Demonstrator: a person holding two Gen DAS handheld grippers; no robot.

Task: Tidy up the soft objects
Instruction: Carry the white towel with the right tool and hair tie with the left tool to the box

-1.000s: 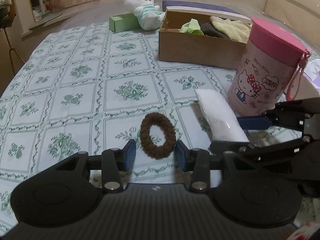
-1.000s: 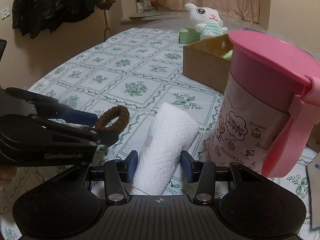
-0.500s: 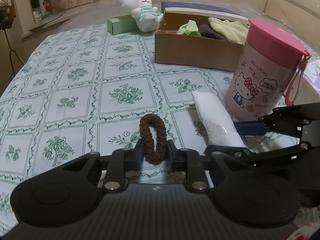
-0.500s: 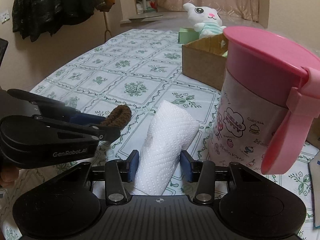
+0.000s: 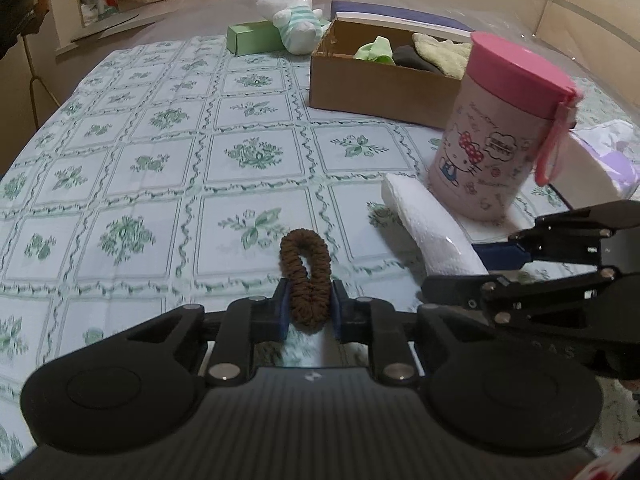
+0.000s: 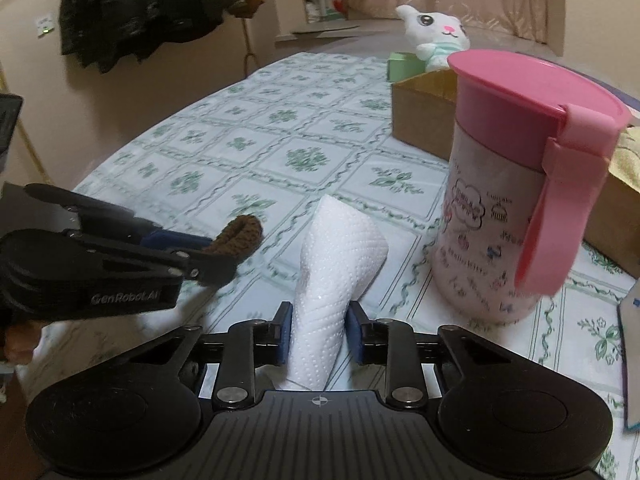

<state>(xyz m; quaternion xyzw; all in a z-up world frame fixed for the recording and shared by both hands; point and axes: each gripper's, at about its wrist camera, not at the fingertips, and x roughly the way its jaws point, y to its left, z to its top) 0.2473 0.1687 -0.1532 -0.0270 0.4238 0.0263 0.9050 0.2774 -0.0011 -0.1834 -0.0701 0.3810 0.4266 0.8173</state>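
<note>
The left gripper [image 5: 307,304] has its jaws closing on the brown scrunchie [image 5: 306,270], pinched upright between the pads. The right gripper [image 6: 318,326] is closing too, clamped on the white paper towel [image 6: 332,276] — it seems lifted off the patterned tabletop [image 5: 160,184], beside the pink canister [image 6: 516,216].

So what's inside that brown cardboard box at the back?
Inside the brown cardboard box: a light green cloth, a dark cloth and a pale yellow cloth. Anything beneath them is hidden.
</note>
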